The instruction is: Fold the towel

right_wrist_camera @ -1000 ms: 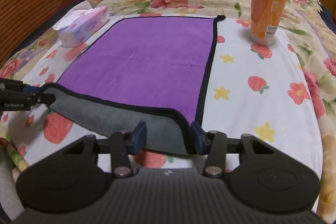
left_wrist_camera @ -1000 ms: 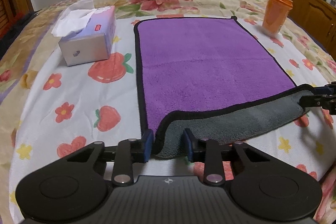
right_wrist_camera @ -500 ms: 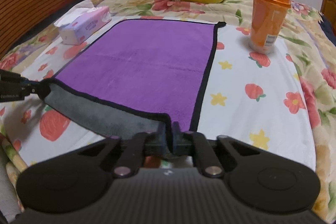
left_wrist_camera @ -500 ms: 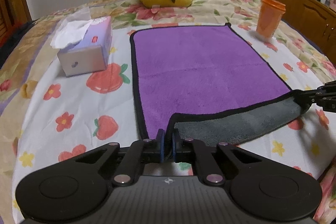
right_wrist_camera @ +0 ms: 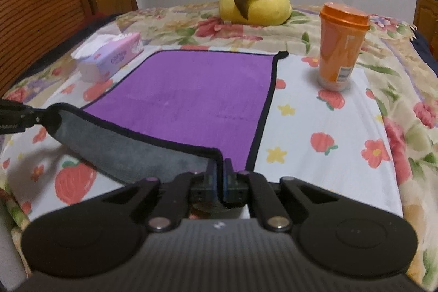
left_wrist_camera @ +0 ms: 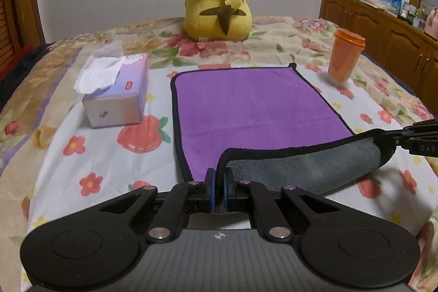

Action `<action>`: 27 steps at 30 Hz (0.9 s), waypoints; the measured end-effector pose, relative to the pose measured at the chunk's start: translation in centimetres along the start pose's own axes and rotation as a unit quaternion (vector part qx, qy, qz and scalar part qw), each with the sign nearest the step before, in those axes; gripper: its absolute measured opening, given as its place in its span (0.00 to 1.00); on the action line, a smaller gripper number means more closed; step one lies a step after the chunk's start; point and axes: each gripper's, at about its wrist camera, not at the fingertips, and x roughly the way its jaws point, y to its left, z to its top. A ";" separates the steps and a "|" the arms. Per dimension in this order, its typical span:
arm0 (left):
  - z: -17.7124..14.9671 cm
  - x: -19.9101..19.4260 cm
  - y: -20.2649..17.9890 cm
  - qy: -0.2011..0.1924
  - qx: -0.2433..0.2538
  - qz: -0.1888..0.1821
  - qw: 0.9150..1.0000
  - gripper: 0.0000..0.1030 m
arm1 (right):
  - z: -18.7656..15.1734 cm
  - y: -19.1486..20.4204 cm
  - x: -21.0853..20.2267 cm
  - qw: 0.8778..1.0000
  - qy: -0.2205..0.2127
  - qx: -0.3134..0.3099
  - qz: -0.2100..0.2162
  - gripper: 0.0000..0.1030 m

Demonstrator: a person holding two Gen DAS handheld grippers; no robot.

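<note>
2 black two-finger grippers, left gripper (left_wrist_camera: 218,184) and right gripper (right_wrist_camera: 219,177), are each pinching a near corner of the purple, black-edged microfibre towel (left_wrist_camera: 246,106), lifting its 6 o'clock edge off the floral bedsheet (left_wrist_camera: 104,155), seemingly for folding toward 12 o'clock.

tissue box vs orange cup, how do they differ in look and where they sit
The tissue box is a low, pale purple block with white tissue sticking out; the orange cup is a tall, lidded cylinder. The box sits left of the purple towel, the cup right. Both rest on the bedspread, clear of the towel.
</note>
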 end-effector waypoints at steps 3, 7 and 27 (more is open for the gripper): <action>0.3 -0.5 -0.1 -0.013 -0.001 -0.001 1.000 0.09 | 0.3 -0.2 -0.1 1.000 -0.008 0.002 0.003 0.04; 0.7 -1.1 -0.2 -0.028 -0.004 -0.001 1.000 0.09 | 0.8 -0.3 -0.4 1.000 -0.021 0.001 0.007 0.04; 1.7 -0.8 -0.3 -0.047 0.004 0.001 0.999 0.08 | 2.1 -0.4 -0.6 0.999 -0.047 -0.017 0.015 0.04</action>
